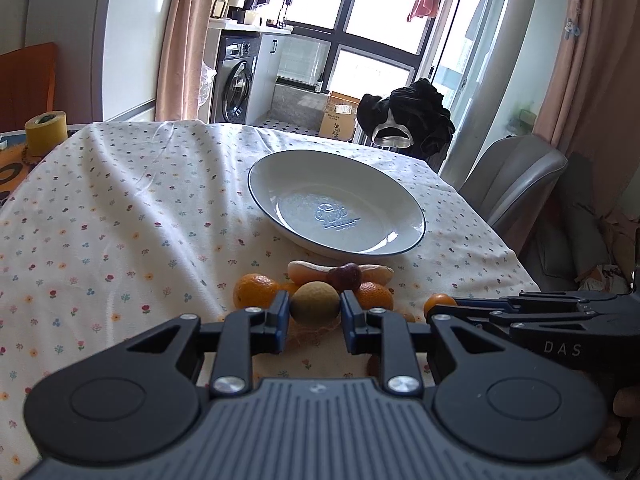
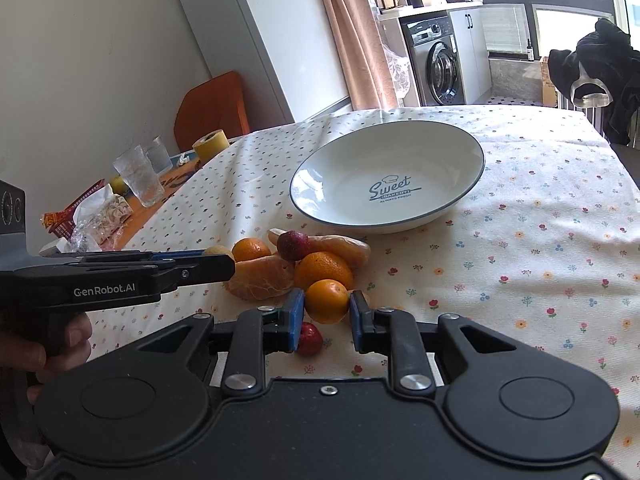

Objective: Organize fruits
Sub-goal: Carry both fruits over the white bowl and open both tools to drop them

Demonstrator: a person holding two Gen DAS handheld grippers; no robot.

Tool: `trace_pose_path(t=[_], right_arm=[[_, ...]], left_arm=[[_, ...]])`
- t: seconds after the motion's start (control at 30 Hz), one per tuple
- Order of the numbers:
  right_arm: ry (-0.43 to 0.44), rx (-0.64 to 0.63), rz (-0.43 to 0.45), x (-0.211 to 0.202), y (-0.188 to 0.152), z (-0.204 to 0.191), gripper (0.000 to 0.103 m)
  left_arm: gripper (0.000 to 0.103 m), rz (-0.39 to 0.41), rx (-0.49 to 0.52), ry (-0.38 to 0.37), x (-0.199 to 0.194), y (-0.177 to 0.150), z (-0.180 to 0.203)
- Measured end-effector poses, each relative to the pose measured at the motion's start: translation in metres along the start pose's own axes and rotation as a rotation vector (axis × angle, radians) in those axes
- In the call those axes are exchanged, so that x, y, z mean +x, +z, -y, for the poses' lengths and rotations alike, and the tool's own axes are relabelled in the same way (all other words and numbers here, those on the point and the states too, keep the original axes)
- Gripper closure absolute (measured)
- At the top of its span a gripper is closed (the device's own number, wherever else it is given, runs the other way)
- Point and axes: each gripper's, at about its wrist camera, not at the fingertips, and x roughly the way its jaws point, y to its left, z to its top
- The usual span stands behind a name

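My left gripper (image 1: 315, 307) is shut on a small brownish-green round fruit (image 1: 315, 303), held a little above the flowered cloth. My right gripper (image 2: 327, 307) is shut on a small orange (image 2: 326, 301); that orange (image 1: 439, 302) and the right gripper's arm also show at the right of the left wrist view. The left gripper (image 2: 218, 258) reaches in from the left of the right wrist view. Behind both lies a fruit pile: oranges (image 2: 323, 269), two peeled-looking pale pieces (image 2: 262, 278), a dark red lychee-like fruit (image 2: 293, 245). A red fruit (image 2: 309, 338) lies under my right gripper. An empty white plate (image 2: 460, 184) stands beyond the pile.
A roll of yellow tape (image 2: 210, 144), glass tumblers (image 2: 140, 178) and snack wrappers (image 2: 96, 216) sit at the table's left end. A grey chair (image 1: 516, 184) stands at the right edge, a chair with dark clothing (image 1: 408, 116) at the far side. A hand (image 2: 60, 344) holds the left gripper.
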Motion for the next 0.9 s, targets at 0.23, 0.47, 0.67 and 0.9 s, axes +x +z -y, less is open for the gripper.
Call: trace_pose_path(t=[0.23, 0.47, 0.67, 0.9], right_arm=[[-0.003, -0.002, 0.028, 0.002, 0.012, 0.003, 0.080], [-0.019, -0.021, 0.048, 0.008, 0.025, 0.005, 0.080], [-0.024, -0.008, 0.064, 0.019, 0.036, 0.010, 0.080], [-0.025, 0.002, 0.066, 0.034, 0.043, 0.018, 0.080]], left_arm=[[0.078, 0.018, 0.001, 0.007, 0.004, 0.012, -0.002], [0.078, 0.026, 0.011, 0.003, 0.014, 0.024, -0.004], [0.078, 0.024, 0.011, 0.001, 0.029, 0.034, -0.007], [0.078, 0.013, 0.017, -0.005, 0.047, 0.044, -0.007]])
